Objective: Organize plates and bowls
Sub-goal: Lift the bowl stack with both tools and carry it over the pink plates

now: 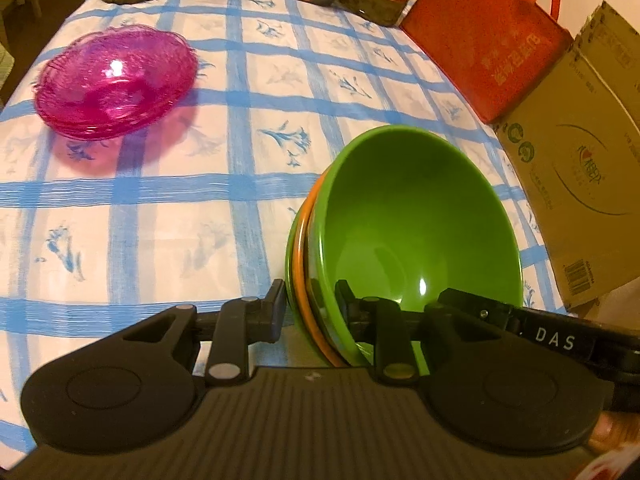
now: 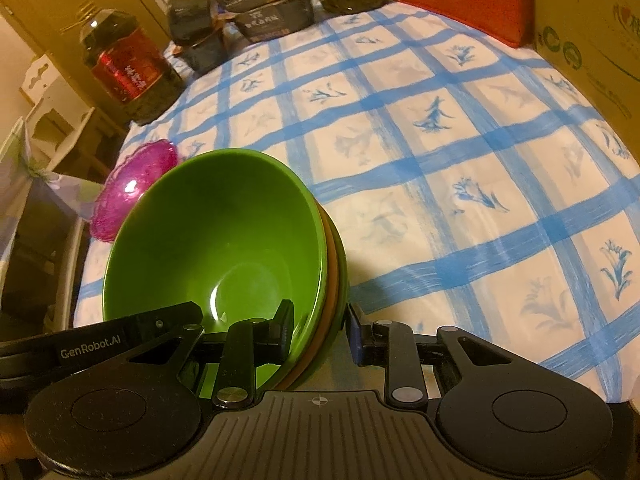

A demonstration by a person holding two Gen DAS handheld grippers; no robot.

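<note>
A nested stack of bowls, with a green bowl (image 1: 408,216) on top, an orange rim (image 1: 300,264) under it and another green bowl outermost, is gripped on two opposite sides. My left gripper (image 1: 310,308) is shut on the stack's rim, one finger inside the top bowl and one outside. My right gripper (image 2: 320,332) is shut on the opposite rim of the same stack of bowls (image 2: 224,232). A stack of clear pink plates (image 1: 116,80) sits on the blue-checked tablecloth (image 1: 160,220) to the far left; in the right wrist view the pink plates (image 2: 136,188) show behind the bowls.
A cardboard box (image 1: 580,184) and a red bag (image 1: 484,40) stand along the table's right side. Oil bottles (image 2: 124,68) and dark food boxes (image 2: 264,4) line the far edge. The table's left edge drops off beside white furniture (image 2: 48,120).
</note>
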